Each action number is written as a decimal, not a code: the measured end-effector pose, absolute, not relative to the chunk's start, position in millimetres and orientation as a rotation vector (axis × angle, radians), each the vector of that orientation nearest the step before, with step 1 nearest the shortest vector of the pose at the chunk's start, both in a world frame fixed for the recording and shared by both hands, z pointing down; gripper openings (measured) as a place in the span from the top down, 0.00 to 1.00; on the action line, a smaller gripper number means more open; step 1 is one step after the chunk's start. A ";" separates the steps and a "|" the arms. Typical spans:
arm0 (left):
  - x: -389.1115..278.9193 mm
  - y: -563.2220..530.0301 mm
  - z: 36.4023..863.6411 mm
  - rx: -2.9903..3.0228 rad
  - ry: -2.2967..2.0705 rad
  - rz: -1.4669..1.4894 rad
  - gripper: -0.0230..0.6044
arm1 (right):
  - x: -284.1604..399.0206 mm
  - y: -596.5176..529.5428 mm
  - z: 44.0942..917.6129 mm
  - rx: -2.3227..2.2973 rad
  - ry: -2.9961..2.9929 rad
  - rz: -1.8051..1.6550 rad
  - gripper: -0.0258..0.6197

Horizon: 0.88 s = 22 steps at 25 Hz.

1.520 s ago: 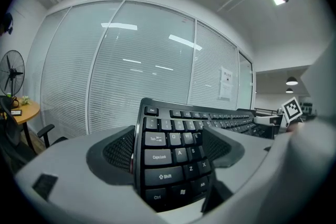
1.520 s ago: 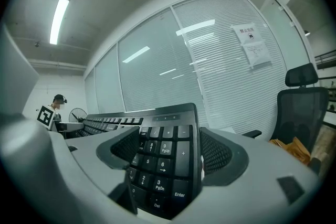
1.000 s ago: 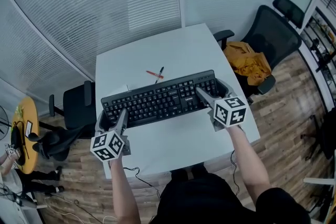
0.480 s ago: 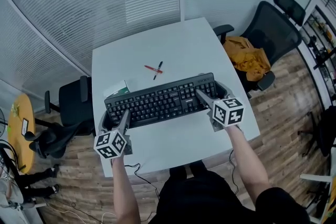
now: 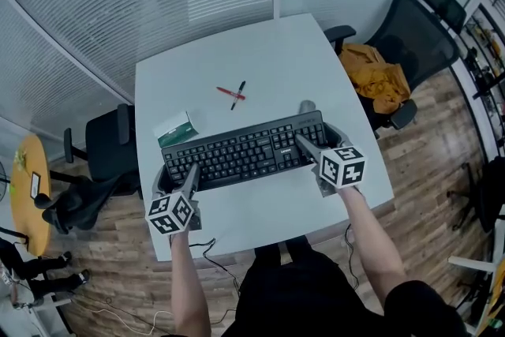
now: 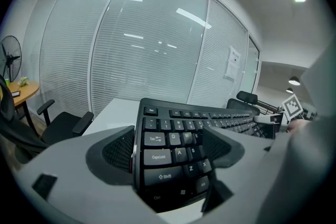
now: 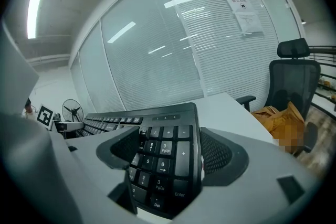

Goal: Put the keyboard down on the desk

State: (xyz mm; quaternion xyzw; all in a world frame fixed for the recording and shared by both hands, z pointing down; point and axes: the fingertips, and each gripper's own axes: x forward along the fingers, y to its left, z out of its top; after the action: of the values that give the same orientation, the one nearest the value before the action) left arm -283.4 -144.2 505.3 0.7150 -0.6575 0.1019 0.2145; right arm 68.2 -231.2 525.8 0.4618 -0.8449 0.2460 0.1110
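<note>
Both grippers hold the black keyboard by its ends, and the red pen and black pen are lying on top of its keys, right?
Not quite. The head view shows the red pen and black pen lying on the desk beyond the keyboard, not touching it. The left gripper and right gripper do hold the keyboard by its ends.

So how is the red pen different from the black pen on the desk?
The red pen is bright red, while the black pen is dark all over. The red pen lies almost sideways in the head view, while the black pen points towards the keyboard. Both are thin, lie flat on the white desk beyond the keyboard, and seem to cross each other.
</note>
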 end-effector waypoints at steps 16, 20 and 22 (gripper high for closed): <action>-289.1 -135.1 569.3 1.887 -1.758 0.326 0.34 | 60.8 -228.8 585.7 1.291 -2.394 0.796 0.38; -289.0 -132.0 580.8 1.873 -1.749 0.334 0.34 | 61.0 -226.2 599.6 1.281 -2.379 0.819 0.38; -289.4 -133.0 587.6 1.866 -1.741 0.340 0.34 | 60.7 -226.6 606.7 1.276 -2.369 0.828 0.38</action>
State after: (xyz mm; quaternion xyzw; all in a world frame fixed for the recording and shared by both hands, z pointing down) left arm -289.4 -133.0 587.6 0.6958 -0.6493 0.1266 0.2796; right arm 60.7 -226.6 606.7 0.4473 -0.8303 0.2902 0.1625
